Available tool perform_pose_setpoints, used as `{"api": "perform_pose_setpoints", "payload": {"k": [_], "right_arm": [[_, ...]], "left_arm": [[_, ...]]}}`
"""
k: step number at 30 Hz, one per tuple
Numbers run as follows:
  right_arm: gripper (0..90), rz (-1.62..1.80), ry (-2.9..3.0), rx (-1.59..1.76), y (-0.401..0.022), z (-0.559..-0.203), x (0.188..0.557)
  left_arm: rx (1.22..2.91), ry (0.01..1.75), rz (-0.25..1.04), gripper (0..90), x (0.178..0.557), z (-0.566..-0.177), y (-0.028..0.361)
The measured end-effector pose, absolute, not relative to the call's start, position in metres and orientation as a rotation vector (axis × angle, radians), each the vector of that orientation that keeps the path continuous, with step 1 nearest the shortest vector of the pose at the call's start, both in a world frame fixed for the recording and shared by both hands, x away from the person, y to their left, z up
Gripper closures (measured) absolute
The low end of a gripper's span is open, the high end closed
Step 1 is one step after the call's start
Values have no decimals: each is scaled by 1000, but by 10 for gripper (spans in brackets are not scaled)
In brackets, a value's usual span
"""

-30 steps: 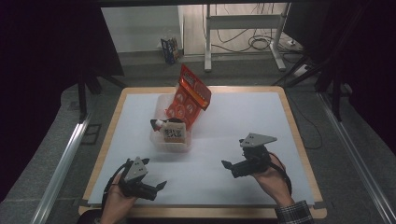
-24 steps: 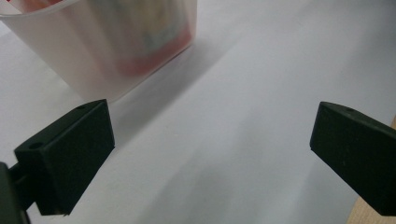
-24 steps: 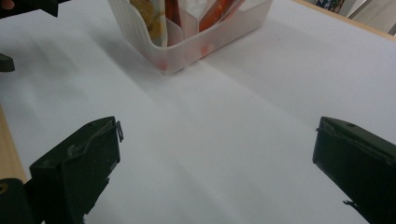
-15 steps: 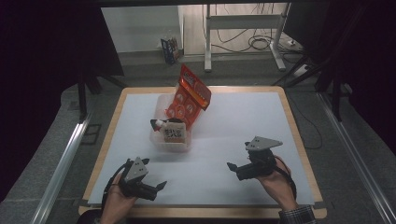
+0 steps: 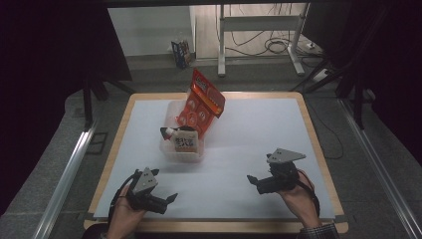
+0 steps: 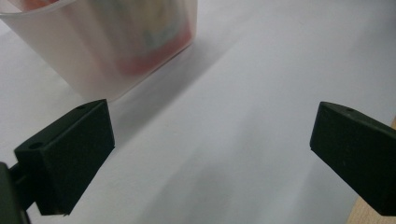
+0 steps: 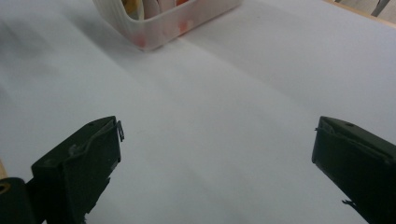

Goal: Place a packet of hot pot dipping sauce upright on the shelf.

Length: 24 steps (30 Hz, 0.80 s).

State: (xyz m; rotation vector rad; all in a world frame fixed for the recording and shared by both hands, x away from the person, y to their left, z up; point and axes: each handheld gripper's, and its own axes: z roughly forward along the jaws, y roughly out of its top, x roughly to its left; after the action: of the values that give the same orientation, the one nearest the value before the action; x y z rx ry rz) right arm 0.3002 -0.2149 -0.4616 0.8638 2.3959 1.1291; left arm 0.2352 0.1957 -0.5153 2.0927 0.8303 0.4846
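A clear plastic tub (image 5: 171,149) stands left of the table's middle, holding a red snack bag (image 5: 204,99) that sticks up and leans right, a cream packet (image 5: 185,142) and a dark-tipped item (image 5: 166,132). My left gripper (image 5: 171,198) rests open near the front left edge, jaws wide apart with nothing between them; the tub (image 6: 88,56) sits just beyond its left jaw. My right gripper (image 5: 253,180) is open at the front right, low over the white sheet, pointing left toward the tub (image 7: 163,23), nothing between its jaws.
The white sheet (image 5: 259,134) covers a wooden table (image 5: 318,144) with a raised rim. Beyond the far edge are a metal stand (image 5: 259,30), floor cables and a small blue box (image 5: 181,52). A metal rail (image 5: 64,174) runs along the left.
My right gripper has drawn back toward the front right edge and lowered. The left gripper and the tub have stayed put.
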Motion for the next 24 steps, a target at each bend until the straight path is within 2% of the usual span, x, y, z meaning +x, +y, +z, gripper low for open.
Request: {"api": "perform_pose_setpoints", "payload": {"k": [24], "right_arm": [[0,1116,2327,928,-245,-464,289]], "left_arm": [[2093,849,489,0,236,-515,200]]}}
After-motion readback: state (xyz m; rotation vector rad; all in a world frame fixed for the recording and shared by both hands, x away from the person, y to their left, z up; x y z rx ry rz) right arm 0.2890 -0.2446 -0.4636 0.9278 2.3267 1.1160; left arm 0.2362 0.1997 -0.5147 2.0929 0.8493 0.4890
